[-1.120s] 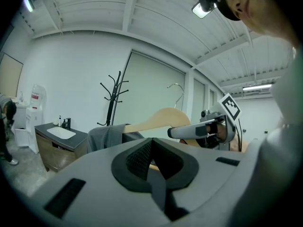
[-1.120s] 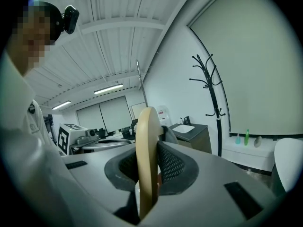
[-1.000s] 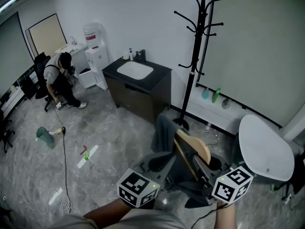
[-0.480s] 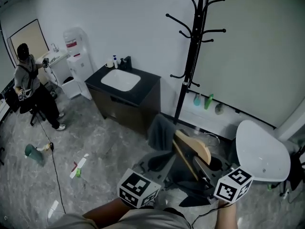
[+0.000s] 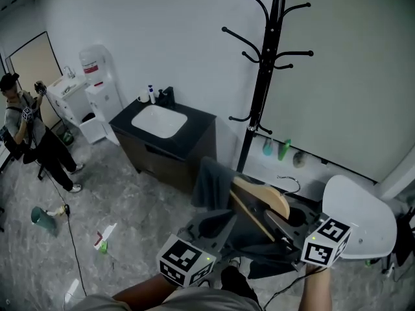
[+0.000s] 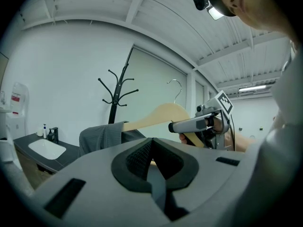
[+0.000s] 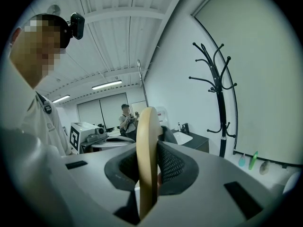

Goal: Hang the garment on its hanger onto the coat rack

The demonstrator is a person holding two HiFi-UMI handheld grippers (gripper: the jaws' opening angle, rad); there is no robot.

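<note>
Head view shows the wooden hanger [image 5: 262, 198] low in the middle, held off the floor and tilted, with its metal hook pointing toward 1 o'clock. The grey garment [image 5: 211, 185] hangs over the hanger's end at 10 o'clock and trails down below it. The right hand-held gripper [image 5: 271, 220] comes in from 4 o'clock. In the right gripper view it is grasping the hanger, whose wood stands edge-on between the two dark pads, with both pads against it. The left hand-held gripper [image 5: 218, 219] comes in from 7 o'clock, just beside the hanging cloth. In the left gripper view its jaws are clenched, and a thin grey fold that looks like the garment's cloth is pinched in the seam between them. The hanger's arm passes close beyond the tips. The black coat rack [image 5: 262, 83] stands upright against the wall at 12 o'clock from the hanger. It is apart from the hanger, and its hooks are bare. A dark counter [image 5: 198, 123] with a white sink [image 5: 159, 120] sits at 10 o'clock. A person [image 5: 32, 148] stands far off at 9 o'clock, beside a water dispenser [image 5: 97, 89].
</note>
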